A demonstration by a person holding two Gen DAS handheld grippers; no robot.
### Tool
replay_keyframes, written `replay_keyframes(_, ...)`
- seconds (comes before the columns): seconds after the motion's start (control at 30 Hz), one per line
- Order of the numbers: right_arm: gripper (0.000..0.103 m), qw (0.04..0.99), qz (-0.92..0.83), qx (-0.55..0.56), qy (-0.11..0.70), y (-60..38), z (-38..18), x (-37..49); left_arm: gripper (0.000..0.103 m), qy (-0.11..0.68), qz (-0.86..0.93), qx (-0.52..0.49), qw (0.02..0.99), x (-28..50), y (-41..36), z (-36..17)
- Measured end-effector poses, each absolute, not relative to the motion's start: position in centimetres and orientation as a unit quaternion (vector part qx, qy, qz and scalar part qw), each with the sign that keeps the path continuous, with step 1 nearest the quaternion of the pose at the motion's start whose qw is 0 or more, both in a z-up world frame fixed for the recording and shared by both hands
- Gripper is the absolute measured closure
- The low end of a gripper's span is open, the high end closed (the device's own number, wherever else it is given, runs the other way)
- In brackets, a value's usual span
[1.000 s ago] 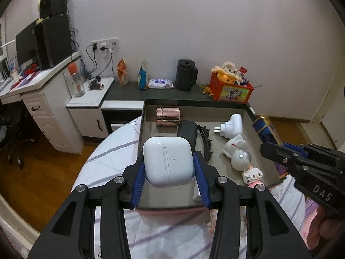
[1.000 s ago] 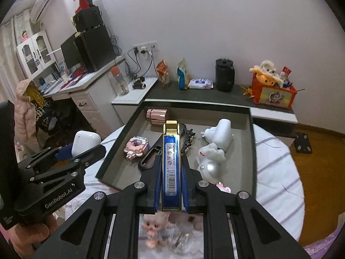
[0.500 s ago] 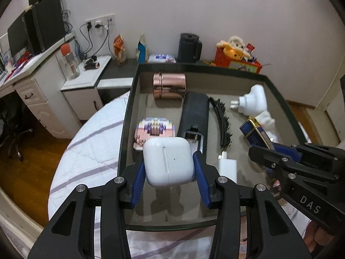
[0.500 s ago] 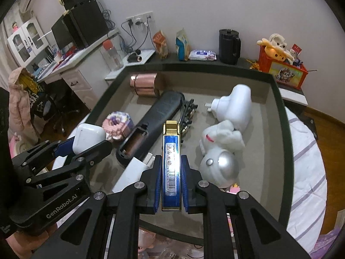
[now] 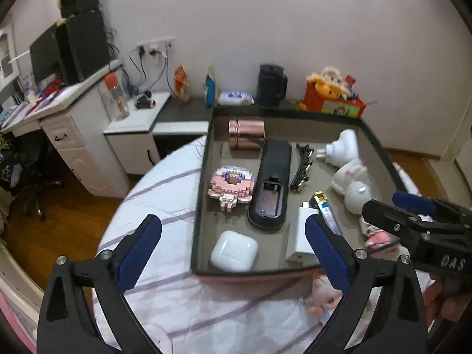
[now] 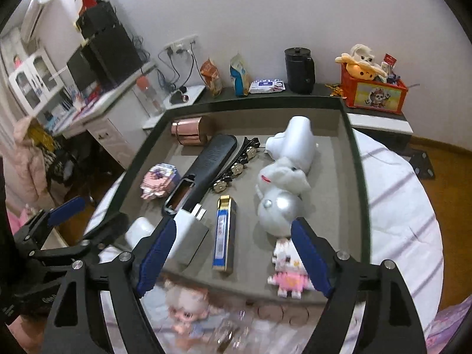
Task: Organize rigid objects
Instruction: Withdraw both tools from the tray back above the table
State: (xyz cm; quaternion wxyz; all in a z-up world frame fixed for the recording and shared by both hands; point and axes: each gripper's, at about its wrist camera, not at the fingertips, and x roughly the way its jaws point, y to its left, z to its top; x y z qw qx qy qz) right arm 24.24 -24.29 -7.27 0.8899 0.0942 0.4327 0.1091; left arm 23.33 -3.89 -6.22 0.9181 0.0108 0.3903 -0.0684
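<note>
Left gripper (image 5: 233, 250): jaws just opened, released, nothing between them.
White rounded earbud case (image 5: 234, 250): lying in dark rectangular tray (image 5: 198, 206), near-left corner.
Right gripper (image 6: 233, 261): jaws just opened, released.
Blue-and-gold flat box (image 6: 224, 233): lying in tray, near edge, beside white charger block (image 6: 191, 236).

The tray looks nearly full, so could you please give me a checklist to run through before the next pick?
1. Left tool open, nothing between its pads: ok; its jaws have just been opening.
2. Right tool open and empty: ok; its jaws have just been opening.
3. Earbud case lying inside the tray: ok.
4. Blue box flat on the tray floor, clear of the charger: ok.
5. Doll outside the tray, on the cloth: not ok.
6. Doll free to grasp: cannot tell, blurred.
</note>
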Motion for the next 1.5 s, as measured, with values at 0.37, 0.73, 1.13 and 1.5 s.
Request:
replay_keyframes(0.37, 0.000, 0.921, 0.065, 0.100, 0.370, -25.4, -1.6, 15.5, 0.000, 0.343, -0.044, 0.015, 0.938, 14.0, -1.9, -0.9)
replay_keyframes(0.73, 0.000, 0.950, 0.048, 0.069, 0.301, -24.7, 3.9, 5.6, 0.000, 0.315, -0.033, -0.004, 0.949, 6.5, 0.7, 1.9)
replay_keyframes(1.13, 0.000, 0.956, 0.036, 0.072, 0.280, -24.5, 4.6, -0.1, 0.000, 0.289, -0.025, -0.015, 0.957, 1.2, 1.8, 3.3)
replay_keyframes(1.5, 0.000, 0.955, 0.034, 0.075, 0.286, -24.8, 4.0, -1.4, 0.000, 0.296, -0.036, -0.003, 0.955, 0.1, 0.3, 2.7)
